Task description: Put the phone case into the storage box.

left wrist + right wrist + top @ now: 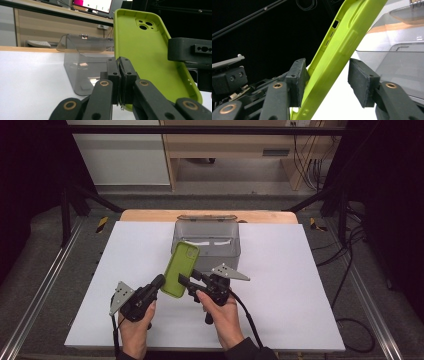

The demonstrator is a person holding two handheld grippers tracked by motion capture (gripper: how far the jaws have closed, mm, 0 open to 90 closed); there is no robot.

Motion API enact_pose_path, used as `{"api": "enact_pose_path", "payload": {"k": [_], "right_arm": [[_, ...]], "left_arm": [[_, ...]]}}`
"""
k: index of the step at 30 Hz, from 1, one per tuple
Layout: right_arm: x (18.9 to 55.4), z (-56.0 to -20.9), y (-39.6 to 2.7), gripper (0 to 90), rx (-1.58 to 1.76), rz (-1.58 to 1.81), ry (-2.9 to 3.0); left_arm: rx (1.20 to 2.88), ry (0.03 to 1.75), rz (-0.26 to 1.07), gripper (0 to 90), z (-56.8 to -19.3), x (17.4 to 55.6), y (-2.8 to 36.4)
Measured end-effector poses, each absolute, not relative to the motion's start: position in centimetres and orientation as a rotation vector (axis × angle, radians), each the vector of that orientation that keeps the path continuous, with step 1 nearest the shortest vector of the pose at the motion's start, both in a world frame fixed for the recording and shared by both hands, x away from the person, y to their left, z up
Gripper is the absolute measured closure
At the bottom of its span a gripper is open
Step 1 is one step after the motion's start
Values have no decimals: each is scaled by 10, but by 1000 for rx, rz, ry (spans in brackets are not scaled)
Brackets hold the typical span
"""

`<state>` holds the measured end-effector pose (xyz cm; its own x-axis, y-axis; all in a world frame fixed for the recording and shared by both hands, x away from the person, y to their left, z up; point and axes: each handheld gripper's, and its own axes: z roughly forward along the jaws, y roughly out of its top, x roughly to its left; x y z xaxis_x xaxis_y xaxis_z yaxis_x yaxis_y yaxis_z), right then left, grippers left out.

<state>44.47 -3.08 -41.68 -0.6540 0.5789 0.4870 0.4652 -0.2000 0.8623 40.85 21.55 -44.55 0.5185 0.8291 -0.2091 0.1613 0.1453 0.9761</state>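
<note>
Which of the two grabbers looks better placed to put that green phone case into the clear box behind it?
Probably the left gripper: its jaws are already shut on the green phone case's edge, holding it up before the clear box. The right gripper's jaws straddle the case, one pad standing apart.

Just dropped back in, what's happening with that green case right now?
A person is working two hand-held grippers over the white table. The left gripper is shut on the lower edge of the green phone case, holding it up off the table. The right gripper has the case's edge between its jaws: one pad touches it, the other stands clear, so it has no grip yet. A clear plastic box with its lid hinged back sits just behind the case.
</note>
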Motion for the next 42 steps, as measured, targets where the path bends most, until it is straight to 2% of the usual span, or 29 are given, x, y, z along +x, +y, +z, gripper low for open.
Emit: {"api": "enact_pose_path", "payload": {"k": [11,20,42], "right_arm": [[442,-419,-20,564,1289,2082,1789],[445,-423,-14,666,1340,2118,1719],[450,-422,-18,751,1365,2148,1704]], "left_arm": [[1332,983,654,881,-445,401,210],[1313,1001,661,881,-448,401,211],[1334,1002,630,881,-452,402,207]]}}
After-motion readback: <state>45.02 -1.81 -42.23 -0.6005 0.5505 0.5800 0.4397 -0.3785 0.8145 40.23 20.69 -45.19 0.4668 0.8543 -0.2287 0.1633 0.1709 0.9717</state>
